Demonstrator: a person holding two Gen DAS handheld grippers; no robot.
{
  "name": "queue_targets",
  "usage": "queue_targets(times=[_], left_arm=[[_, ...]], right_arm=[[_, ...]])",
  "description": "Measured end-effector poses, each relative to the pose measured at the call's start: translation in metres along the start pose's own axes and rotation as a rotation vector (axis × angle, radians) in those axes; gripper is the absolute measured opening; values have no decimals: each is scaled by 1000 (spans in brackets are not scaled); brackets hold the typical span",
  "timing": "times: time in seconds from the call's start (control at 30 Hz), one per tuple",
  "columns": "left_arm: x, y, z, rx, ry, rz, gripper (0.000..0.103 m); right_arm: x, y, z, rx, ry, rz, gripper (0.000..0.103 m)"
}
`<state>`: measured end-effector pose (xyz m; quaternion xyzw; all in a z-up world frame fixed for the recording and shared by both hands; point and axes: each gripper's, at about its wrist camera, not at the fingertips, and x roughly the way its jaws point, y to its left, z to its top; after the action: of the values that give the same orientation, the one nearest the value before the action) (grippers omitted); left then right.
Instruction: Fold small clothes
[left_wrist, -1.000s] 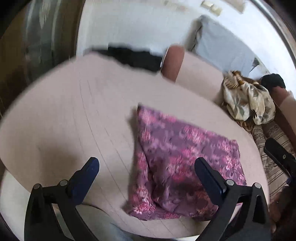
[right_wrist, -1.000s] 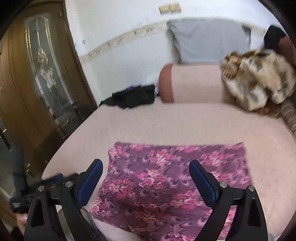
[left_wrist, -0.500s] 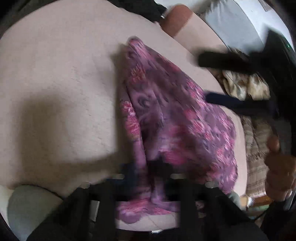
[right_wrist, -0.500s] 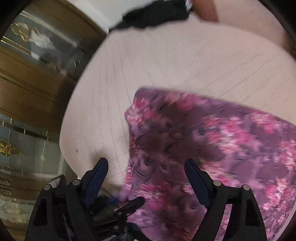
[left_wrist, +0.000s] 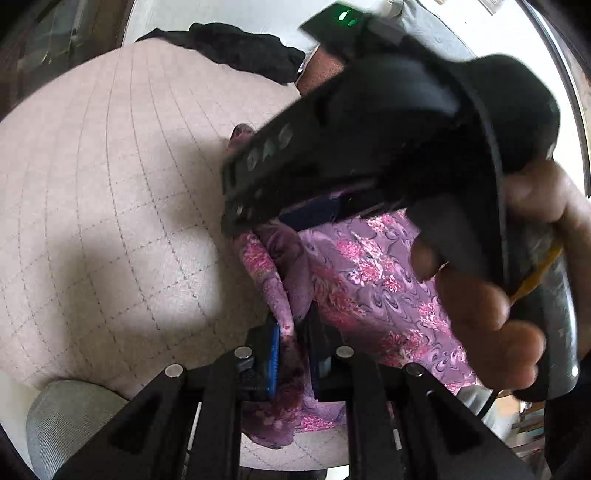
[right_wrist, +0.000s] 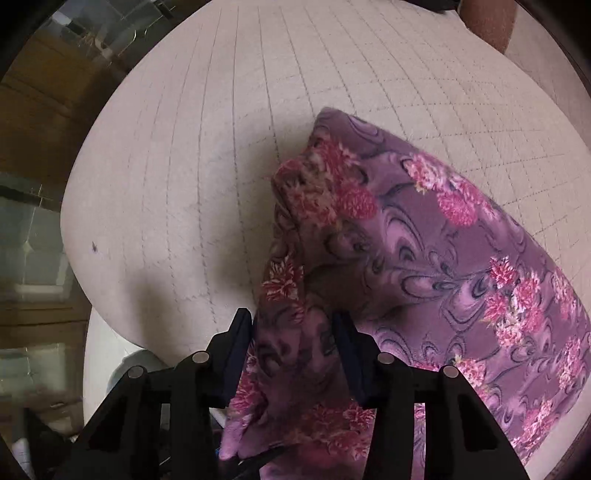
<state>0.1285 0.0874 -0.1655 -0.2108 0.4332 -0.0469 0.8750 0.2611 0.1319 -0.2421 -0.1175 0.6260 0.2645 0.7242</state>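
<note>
Fabric of the floral garment (right_wrist: 424, 236) was soft, light and limp, so your left gripper (left_wrist: 293, 347) and right gripper (right_wrist: 295, 339) jaws each pinched its bunched edge.

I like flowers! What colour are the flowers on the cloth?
Pink, on the purple swirly fleece cloth; clearest in the right wrist view.

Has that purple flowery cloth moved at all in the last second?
Yes. The purple cloth lay flat; now its near-left edge is bunched and lifted off the pink mattress, pinched by both tools.
</note>
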Motion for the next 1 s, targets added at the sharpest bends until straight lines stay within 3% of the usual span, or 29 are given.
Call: queue_targets(times=[0.17, 0.27, 0.33, 0.4, 0.57, 0.7, 0.8, 1.0], left_arm=[[-1, -9, -3, 47, 4, 64, 12], [-1, -12, -1, 49, 0, 91, 12], [3, -12, -2, 34, 15, 108, 10], [0, -13, -2, 39, 11, 107, 9], [-33, -50, 0, 158, -52, 110, 9], [-61, -110, -5, 349, -96, 135, 9], [-59, -157, -12, 474, -92, 142, 9], [-31, -229, -20, 621, -26, 84, 9]], right_arm=[[-2, -15, -10, 56, 16, 86, 51], [4, -12, -10, 33, 22, 77, 52], [11, -2, -8, -28, 28, 7, 27], [8, -4, -12, -21, 21, 2, 16], [-49, -26, -47, 46, -150, 131, 14], [-103, -61, -92, 116, -317, 271, 14], [-132, -102, -133, 181, -433, 383, 14], [-154, -190, -207, 327, -569, 524, 14]])
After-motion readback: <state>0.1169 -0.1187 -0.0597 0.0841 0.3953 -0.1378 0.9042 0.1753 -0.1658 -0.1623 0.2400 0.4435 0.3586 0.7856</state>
